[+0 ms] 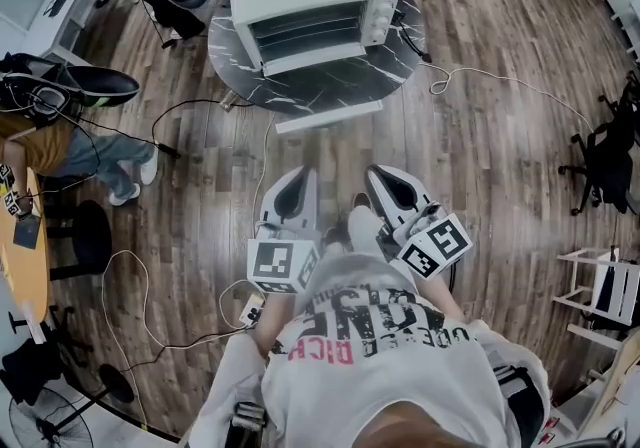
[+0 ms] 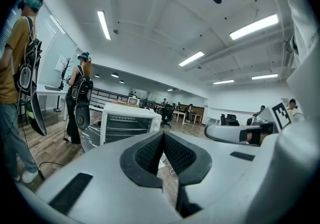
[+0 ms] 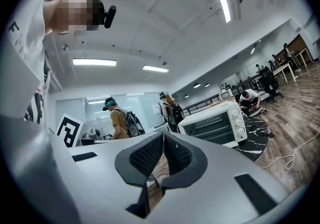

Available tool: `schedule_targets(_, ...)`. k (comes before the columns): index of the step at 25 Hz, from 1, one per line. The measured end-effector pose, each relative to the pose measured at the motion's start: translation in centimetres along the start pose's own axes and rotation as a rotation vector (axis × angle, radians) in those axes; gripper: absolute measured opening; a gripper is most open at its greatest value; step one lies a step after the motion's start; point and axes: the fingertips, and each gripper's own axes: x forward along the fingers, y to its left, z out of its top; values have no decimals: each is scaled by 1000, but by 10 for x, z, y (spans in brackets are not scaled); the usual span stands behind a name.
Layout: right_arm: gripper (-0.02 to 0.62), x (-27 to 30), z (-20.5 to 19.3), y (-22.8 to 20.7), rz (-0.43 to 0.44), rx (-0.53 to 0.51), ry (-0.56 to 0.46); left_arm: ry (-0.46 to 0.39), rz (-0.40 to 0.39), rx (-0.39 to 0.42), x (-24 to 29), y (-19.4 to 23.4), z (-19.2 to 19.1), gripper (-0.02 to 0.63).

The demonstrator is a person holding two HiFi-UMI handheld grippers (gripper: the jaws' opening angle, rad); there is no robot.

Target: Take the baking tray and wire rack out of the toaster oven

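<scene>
**Step in hand:** approach only; nothing taken out yet. Both grippers well short of the toaster oven (image 1: 308, 6), pointed toward it.

**Jaws:** on the left gripper (image 1: 298, 176), pressed together with nothing between. On the right gripper (image 1: 382, 176), likewise together and empty.

**Toaster oven:** boxy white metal shell, glass front, round knobs (image 1: 379, 18) down its right side. Set on a round dark table (image 1: 330, 88) veined like marble. Door apparently shut.

**Task's things:** wire rack (image 1: 300, 36) probably the thin horizontal bars behind the glass. Baking tray not separately made out, judged still inside the toaster oven.

**Next move, as a judgement:**
- Closing in on the toaster oven and parting one set of jaws.
- Swinging the door down by its top edge.
- Only then a pinch on the thin rim of tray or rack, drawn out level.

**Materials:**
- Gripper bodies of smooth pale grey plastic.
- Pads (image 2: 147, 153) black, rubbery, finely ribbed and wedge-shaped.
- Floor (image 1: 500, 156) around the toaster oven of wood-look planks, with loose cables (image 1: 480, 76) trailing.
</scene>
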Motion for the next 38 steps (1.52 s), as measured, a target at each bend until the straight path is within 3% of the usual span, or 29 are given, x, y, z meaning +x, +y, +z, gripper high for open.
schedule_targets(8,5,37,-2,-50,18,54,43,20,38,-32,53,21,-2,3)
schedule_targets(18,5,113,27,-133,78,56,82,-19,111,-34,147,54,29,3)
schedule_targets(24,5,126,38,-177,91,76,92,-23,147,-56,189,57,34,3)
schedule_targets(38,5,142,42,-229,101,111,122,2,294,-79,216,77,30,3)
